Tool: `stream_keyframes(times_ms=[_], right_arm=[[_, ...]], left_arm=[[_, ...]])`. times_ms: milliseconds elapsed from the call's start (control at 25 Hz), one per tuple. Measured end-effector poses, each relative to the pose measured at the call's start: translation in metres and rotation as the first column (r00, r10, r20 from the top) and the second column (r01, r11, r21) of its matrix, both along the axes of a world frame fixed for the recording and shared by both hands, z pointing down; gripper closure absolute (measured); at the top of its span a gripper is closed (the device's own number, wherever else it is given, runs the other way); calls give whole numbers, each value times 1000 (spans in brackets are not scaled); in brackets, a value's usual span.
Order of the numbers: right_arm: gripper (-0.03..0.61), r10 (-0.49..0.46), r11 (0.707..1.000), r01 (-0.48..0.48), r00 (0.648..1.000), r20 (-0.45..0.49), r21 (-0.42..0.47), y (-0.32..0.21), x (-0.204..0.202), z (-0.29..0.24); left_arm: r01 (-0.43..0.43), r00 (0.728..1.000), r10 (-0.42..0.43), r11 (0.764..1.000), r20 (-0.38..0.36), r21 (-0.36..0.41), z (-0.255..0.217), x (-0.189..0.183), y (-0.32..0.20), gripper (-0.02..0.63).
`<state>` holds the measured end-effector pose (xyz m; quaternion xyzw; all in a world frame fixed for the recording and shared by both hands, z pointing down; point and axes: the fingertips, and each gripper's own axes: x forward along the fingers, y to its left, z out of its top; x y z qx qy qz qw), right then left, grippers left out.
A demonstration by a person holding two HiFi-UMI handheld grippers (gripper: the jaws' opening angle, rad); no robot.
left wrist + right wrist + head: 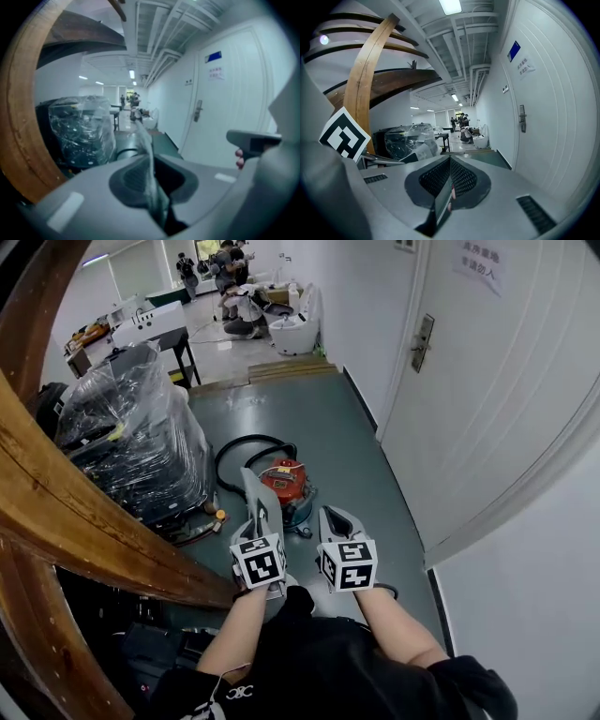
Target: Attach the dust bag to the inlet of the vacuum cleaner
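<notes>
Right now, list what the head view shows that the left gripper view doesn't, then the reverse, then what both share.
Head view only: the red vacuum cleaner on the floor and the person's forearms. Left gripper view only: ceiling pipes, and the left tongs pinching a thin grey sheet, likely the dust bag. Both: the plastic-wrapped stack, the white door, the curved wooden beam.
</notes>
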<state>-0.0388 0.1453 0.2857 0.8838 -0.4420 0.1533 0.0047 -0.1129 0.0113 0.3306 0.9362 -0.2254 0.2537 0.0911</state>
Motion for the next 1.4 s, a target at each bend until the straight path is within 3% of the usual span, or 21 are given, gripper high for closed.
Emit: stream_keyframes(times_ms=[200, 440, 880, 1200, 1400], right_arm=[[580, -18, 1000, 18, 999, 35, -4, -51, 61, -9], [580, -32, 999, 34, 996, 81, -13, -101, 122, -4], [580, -91, 996, 93, 989, 113, -13, -173, 192, 5], [580, -227, 971, 234, 965, 134, -39, -200, 231, 17], [580, -380, 918, 390, 916, 128, -66, -222, 264, 19]], left_arm=[[-2, 1000, 3, 999, 19, -45, -1, 60, -43, 583], [-4, 1000, 4, 999, 16, -48, -3, 123, -91, 583], [61, 997, -57, 996, 58, -59, 6, 174, -155, 583], [200, 976, -193, 977, 96, -72, 16, 189, -168, 583], [362, 930, -354, 929, 95, -76, 17, 202, -175, 583]])
